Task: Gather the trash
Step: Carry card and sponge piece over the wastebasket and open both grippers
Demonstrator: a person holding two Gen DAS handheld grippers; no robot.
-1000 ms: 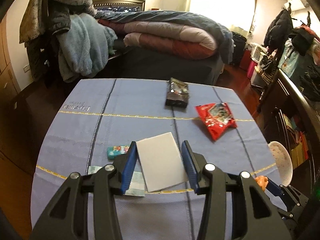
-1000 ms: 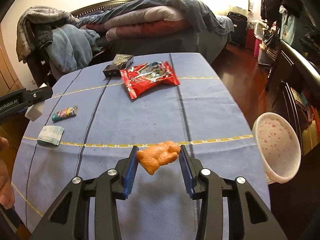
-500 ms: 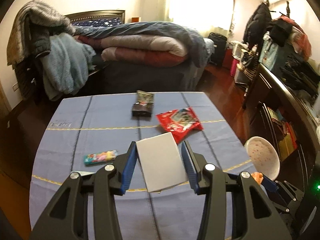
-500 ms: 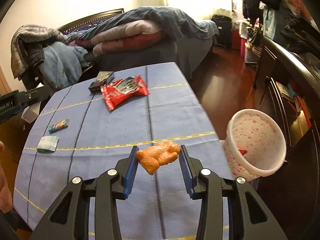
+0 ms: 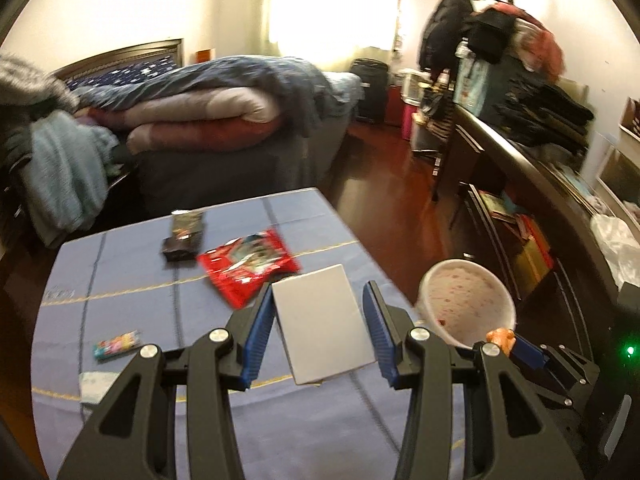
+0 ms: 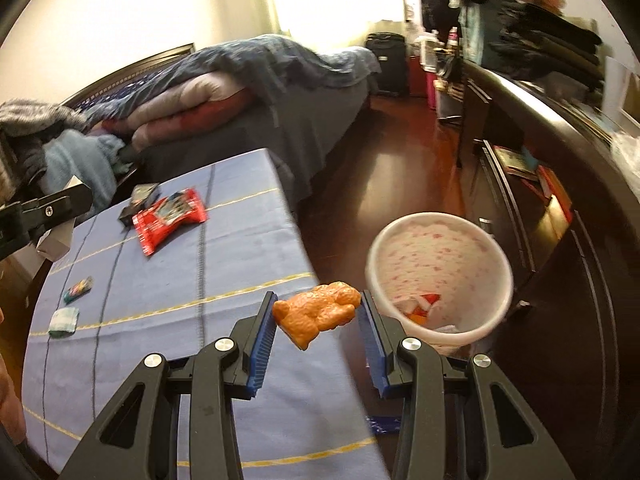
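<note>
1. The fingers (image 5: 256,332) of the left gripper (image 5: 320,328) are closed on a flat white card (image 5: 322,322), which is tilted and held above the blue-clothed surface (image 5: 132,288).
2. The fingers (image 6: 262,344) of the right gripper (image 6: 316,340) pinch a crumpled orange wrapper (image 6: 318,312) by its two ends, held in the air just past the surface's right edge.
3. A white bin with pink speckles (image 6: 438,276) stands on the floor just beside that edge, with the orange wrapper close to its near-left rim; a few scraps lie inside it.
4. On the surface a red snack packet (image 5: 248,270) lies near the far side, touching a dark packet (image 5: 184,236) behind it.
5. Near the left edge lie a small colourful wrapper (image 5: 116,344) and, just in front of it, a folded pale paper (image 5: 96,388).
6. A bed heaped with quilts (image 6: 248,80) stands beyond the surface.
</note>
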